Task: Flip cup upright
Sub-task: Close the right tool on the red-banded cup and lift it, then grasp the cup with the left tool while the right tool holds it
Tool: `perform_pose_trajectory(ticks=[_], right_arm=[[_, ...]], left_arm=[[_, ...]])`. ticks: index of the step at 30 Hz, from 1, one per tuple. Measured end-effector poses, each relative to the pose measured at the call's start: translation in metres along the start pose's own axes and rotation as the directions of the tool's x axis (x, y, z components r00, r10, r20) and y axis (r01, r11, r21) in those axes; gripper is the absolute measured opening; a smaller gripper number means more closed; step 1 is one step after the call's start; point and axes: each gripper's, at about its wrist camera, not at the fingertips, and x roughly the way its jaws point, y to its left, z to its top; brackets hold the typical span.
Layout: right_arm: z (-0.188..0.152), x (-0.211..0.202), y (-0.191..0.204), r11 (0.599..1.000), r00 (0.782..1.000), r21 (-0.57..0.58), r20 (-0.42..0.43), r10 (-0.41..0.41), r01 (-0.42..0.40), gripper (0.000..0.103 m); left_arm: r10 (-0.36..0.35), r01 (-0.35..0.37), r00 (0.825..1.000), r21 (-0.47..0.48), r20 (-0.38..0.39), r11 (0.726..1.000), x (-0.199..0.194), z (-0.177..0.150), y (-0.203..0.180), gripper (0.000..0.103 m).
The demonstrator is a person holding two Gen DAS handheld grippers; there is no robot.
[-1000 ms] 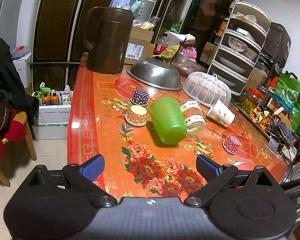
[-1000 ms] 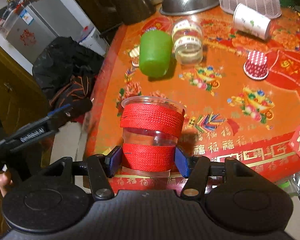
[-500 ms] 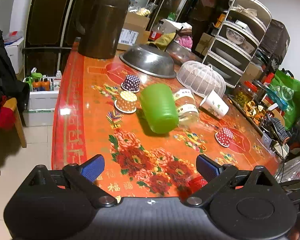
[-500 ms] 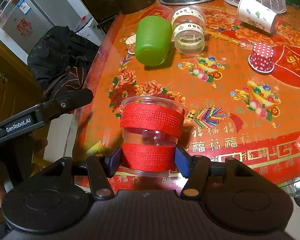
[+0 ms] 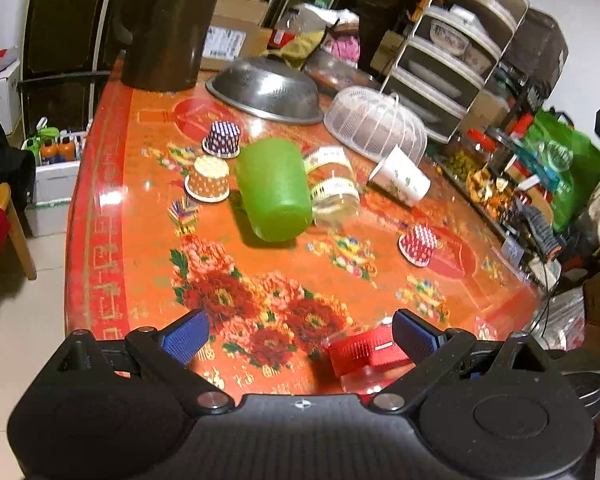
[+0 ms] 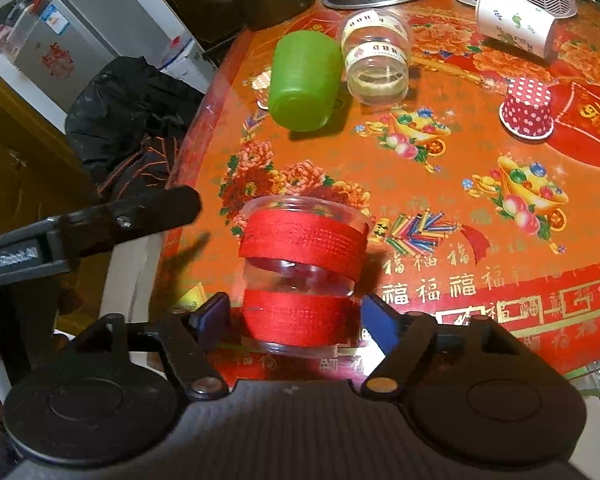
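Observation:
A clear plastic cup with two red bands (image 6: 302,276) stands upright, mouth up, near the table's front edge. My right gripper (image 6: 296,314) has its blue pads on either side of the cup's lower band with small gaps showing, so the jaws stand open around it. The cup also shows in the left wrist view (image 5: 364,350), just inside the right pad. My left gripper (image 5: 300,334) is open and empty, held over the front left of the table (image 5: 140,240). Its black finger (image 6: 100,220) shows at the left of the right wrist view.
A green cup (image 5: 274,190), a clear yellow-banded cup (image 5: 332,188) and a white paper cup (image 5: 400,178) lie on their sides mid-table. Small dotted paper cups (image 5: 208,178) (image 5: 418,245) stand upside down. A steel colander (image 5: 264,90), white mesh cover (image 5: 376,126) and dark jug (image 5: 164,24) stand behind.
My right gripper has opened off the red-banded cup, which now stands on the table. My left gripper has moved forward and right, bringing the cup into its view.

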Motion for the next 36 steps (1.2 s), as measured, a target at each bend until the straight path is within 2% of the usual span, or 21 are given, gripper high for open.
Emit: perform_pose_trajectory(ticks=[4, 10, 12, 17, 19, 21, 24, 30, 36], right_arm=[[-0.002, -0.001, -0.002, 1.000, 1.000, -0.015, 0.002, 0.019, -0.019, 0.079], [-0.007, -0.004, -0.008, 0.998, 0.998, -0.035, 0.017, 0.056, -0.055, 0.080], [-0.009, -0.004, -0.009, 0.997, 0.998, -0.040, 0.018, 0.068, -0.067, 0.081], [-0.013, -0.008, -0.013, 0.994, 0.995, -0.061, 0.034, 0.091, -0.089, 0.082], [-0.016, -0.011, -0.015, 0.992, 0.993, -0.068, 0.039, 0.109, -0.106, 0.082], [-0.017, -0.011, -0.017, 0.991, 0.992, -0.070, 0.040, 0.118, -0.115, 0.082], [-0.019, -0.010, -0.020, 0.989, 0.991, -0.071, 0.037, 0.132, -0.129, 0.082], [-0.021, -0.011, -0.022, 0.986, 0.988, -0.078, 0.040, 0.149, -0.145, 0.082], [-0.026, -0.014, -0.025, 0.985, 0.986, -0.076, 0.044, 0.160, -0.157, 0.082]], left_arm=[[-0.046, 0.045, 0.997, -0.020, -0.061, 0.999, 0.009, 0.001, -0.008, 0.099], [-0.123, 0.104, 0.981, -0.126, -0.153, 0.987, 0.032, 0.005, -0.019, 0.097], [-0.128, 0.109, 0.977, -0.115, -0.172, 0.987, 0.036, 0.005, -0.027, 0.097], [-0.101, 0.079, 0.969, -0.103, -0.227, 0.992, 0.048, 0.004, -0.044, 0.095], [-0.080, 0.056, 0.967, -0.105, -0.242, 0.993, 0.052, 0.004, -0.046, 0.089], [-0.065, 0.040, 0.967, -0.105, -0.247, 0.994, 0.054, 0.005, -0.049, 0.086], [-0.022, 0.005, 0.967, -0.070, -0.255, 0.998, 0.057, 0.006, -0.057, 0.086], [0.053, -0.057, 0.955, -0.005, -0.293, 0.998, 0.070, 0.006, -0.069, 0.086], [0.082, -0.080, 0.951, 0.022, -0.298, 0.997, 0.077, 0.009, -0.077, 0.082]])
